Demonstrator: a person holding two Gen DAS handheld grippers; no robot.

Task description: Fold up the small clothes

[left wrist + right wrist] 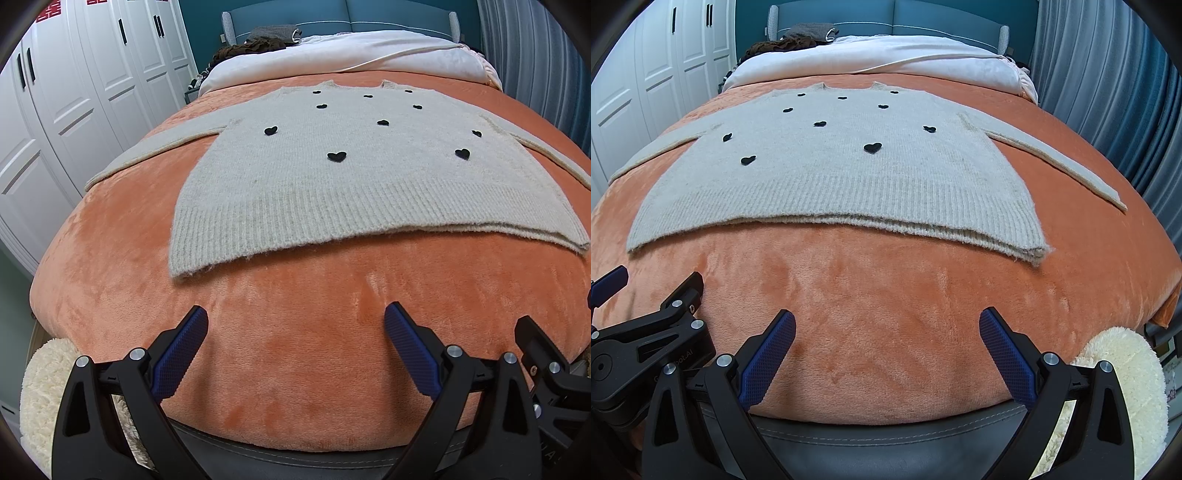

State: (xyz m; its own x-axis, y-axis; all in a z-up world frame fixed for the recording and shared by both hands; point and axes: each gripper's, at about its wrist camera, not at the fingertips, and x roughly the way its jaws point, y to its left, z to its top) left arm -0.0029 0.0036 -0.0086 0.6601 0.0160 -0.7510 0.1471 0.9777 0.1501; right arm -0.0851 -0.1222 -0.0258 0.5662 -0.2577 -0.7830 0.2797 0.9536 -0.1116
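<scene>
Both claws hover wide at the bed's foot edge.
The left gripper and right gripper hold nothing; the heart-dotted sweater lies flat mid-blanket, sleeves spread.

Sweater: lies flat on the blanket, mid-bed, hem toward the cameras, neckline toward the headboard; one sleeve spread out to the left, the other sleeve out to the right.
Duvet: behind the sweater, across the head of the bed.
Clothes pile: on the duvet's far left corner, against the headboard.
Wardrobe: left of the bed.
Curtain: right of the bed.
Left gripper and right gripper: side by side over the blanket's near edge, before the hem, apart from it, jaws spread.
</scene>
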